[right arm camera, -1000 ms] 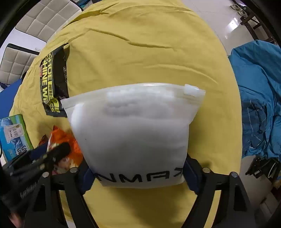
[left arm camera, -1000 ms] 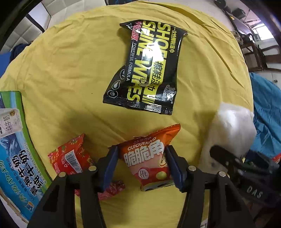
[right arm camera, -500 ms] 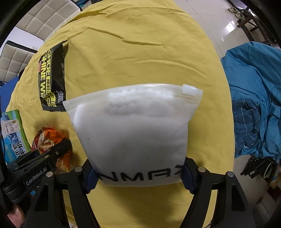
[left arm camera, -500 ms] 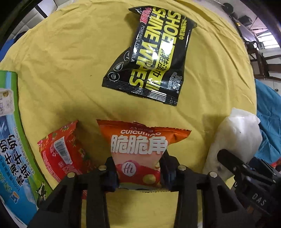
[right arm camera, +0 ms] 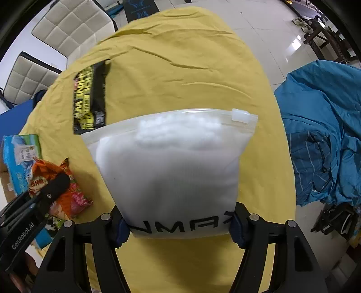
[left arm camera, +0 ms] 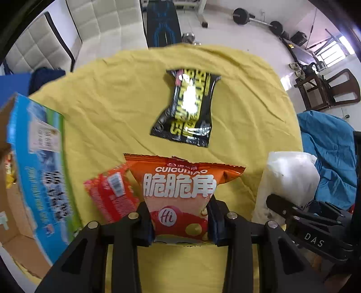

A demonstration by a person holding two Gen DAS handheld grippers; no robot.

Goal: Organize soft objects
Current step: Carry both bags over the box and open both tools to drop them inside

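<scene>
My left gripper (left arm camera: 180, 222) is shut on an orange snack bag (left arm camera: 180, 187) and holds it upright above the yellow cloth (left arm camera: 112, 108). A red snack packet (left arm camera: 112, 193) lies just left of it. A black shoe-wipes pack (left arm camera: 188, 108) lies further back in the middle. My right gripper (right arm camera: 178, 227) is shut on a white zip bag of stuffing (right arm camera: 171, 166), held above the cloth (right arm camera: 180, 67). That bag also shows at the right of the left wrist view (left arm camera: 291, 178). The wipes pack (right arm camera: 89, 99) lies back left in the right wrist view.
An open blue and green carton (left arm camera: 38, 166) stands at the table's left edge. A blue blanket (right arm camera: 322, 126) lies heaped to the right of the table. White padded chairs (left arm camera: 106, 22) stand behind it. Gym gear (left arm camera: 257, 19) lies on the far floor.
My left gripper closed on the orange snack bag and lifted it off the cloth, tilting the view up. My right gripper rose slightly, holding the white bag throughout.
</scene>
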